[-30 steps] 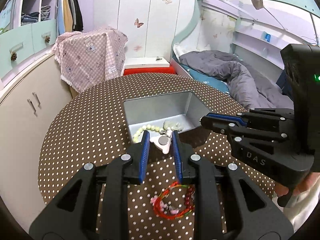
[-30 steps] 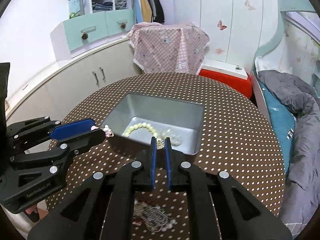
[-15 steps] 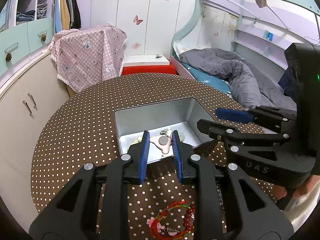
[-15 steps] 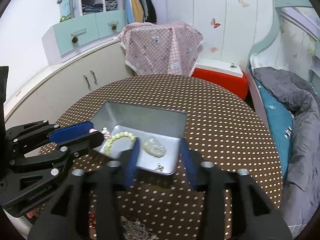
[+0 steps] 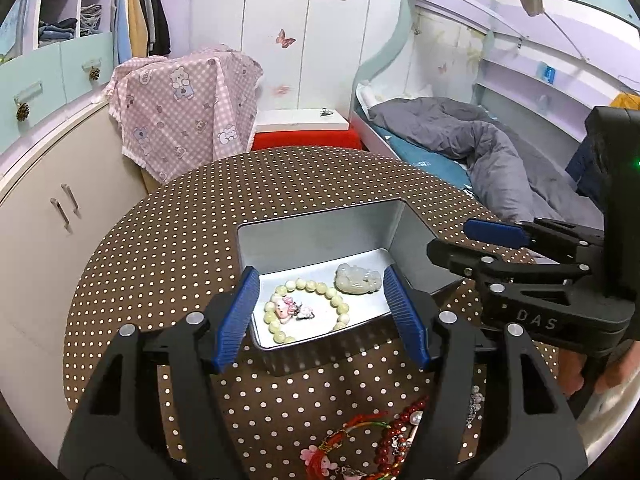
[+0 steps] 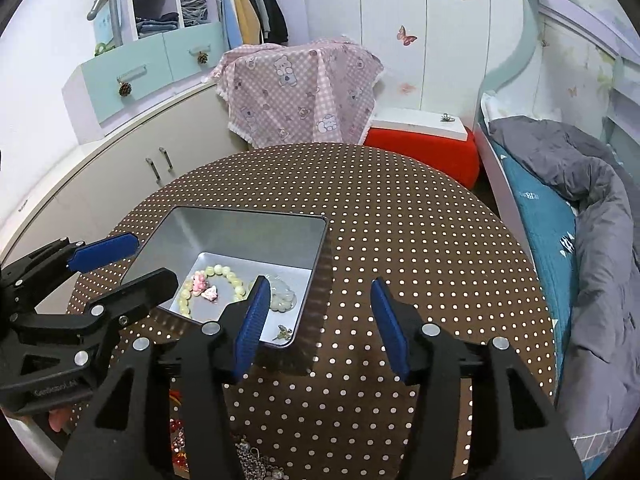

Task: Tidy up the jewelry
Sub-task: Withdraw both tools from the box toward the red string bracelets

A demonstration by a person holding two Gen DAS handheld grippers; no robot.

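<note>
Left wrist view: left tool (image 5: 322,312) opening, empty; right tool (image 6: 316,322) opening, empty. Red bead bracelets (image 5: 376,438) light, floppy; pinch strand.

On the table (image 5: 160,248) stands a tin (image 5: 320,236); in it a bead bracelet (image 5: 308,308) rings 2 charms (image 5: 292,309) (pendant (image 5: 358,279) just right). Before the tin, bracelets (image 5: 372,436).

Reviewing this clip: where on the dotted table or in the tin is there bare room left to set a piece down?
Free: the tablecloth beyond and right of the metal tin; the tin's far floor behind the pale bead bracelet and jade carving. Crowded: the near edge, with red bracelets, and the tin's front, with pink charms.
</note>
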